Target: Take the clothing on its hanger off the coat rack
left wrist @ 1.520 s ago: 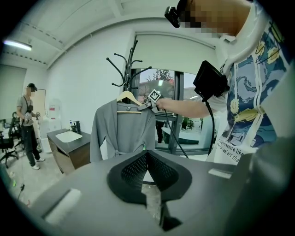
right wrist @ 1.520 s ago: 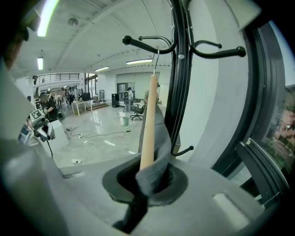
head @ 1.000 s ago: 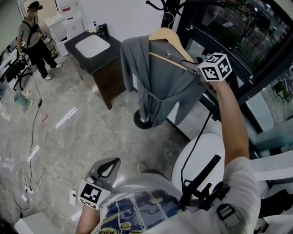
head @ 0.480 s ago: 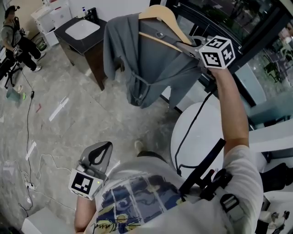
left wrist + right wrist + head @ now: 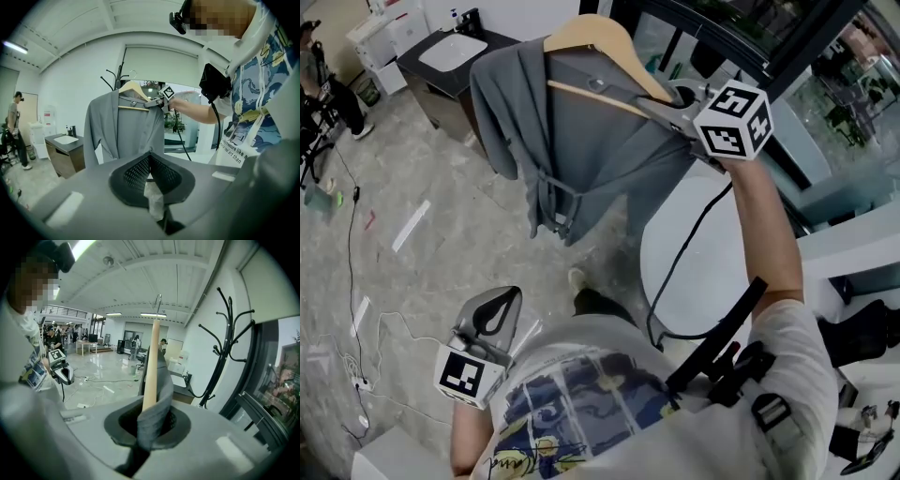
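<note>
**Inspector:** Right gripper, state?

**Operator:** I see my right gripper (image 5: 151, 420) clamped on the end of the wooden hanger (image 5: 598, 33), with a fold of the grey garment (image 5: 600, 159) pinched in alongside it.

**Inspector:** Location of the clothing?

**Operator:** It is held up in the air in front of me, draped on the hanger. The coat rack (image 5: 225, 348) stands well apart from it, to the right in the right gripper view. The hanger's hook (image 5: 158, 298) stands free in the air.

**Inspector:** Left gripper?

**Operator:** My left gripper (image 5: 492, 317) is low by my waist with its jaws together. A pale scrap shows between the pads, and I cannot tell what it is.
</note>
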Demonstrator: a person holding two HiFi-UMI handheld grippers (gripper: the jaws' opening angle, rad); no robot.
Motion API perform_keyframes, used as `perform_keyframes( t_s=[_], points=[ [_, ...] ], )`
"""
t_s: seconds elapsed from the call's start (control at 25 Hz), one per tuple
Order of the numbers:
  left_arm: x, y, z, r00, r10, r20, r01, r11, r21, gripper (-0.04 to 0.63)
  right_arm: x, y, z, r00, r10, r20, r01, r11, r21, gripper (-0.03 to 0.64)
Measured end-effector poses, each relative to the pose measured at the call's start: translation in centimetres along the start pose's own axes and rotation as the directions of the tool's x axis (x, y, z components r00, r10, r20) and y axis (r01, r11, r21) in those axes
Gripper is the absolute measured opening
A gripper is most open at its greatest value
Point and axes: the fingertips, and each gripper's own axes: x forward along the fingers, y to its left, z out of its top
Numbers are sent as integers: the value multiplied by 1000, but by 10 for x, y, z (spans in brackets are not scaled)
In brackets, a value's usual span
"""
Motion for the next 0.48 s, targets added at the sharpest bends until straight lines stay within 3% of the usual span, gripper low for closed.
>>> perform_keyframes(
  t_s=[0.48],
  points=[
    [-16,-43,-15,998,-54,12,54,998,20,3,-33,121,-23,995,103,-12,-103,993,-52,6]
  ],
)
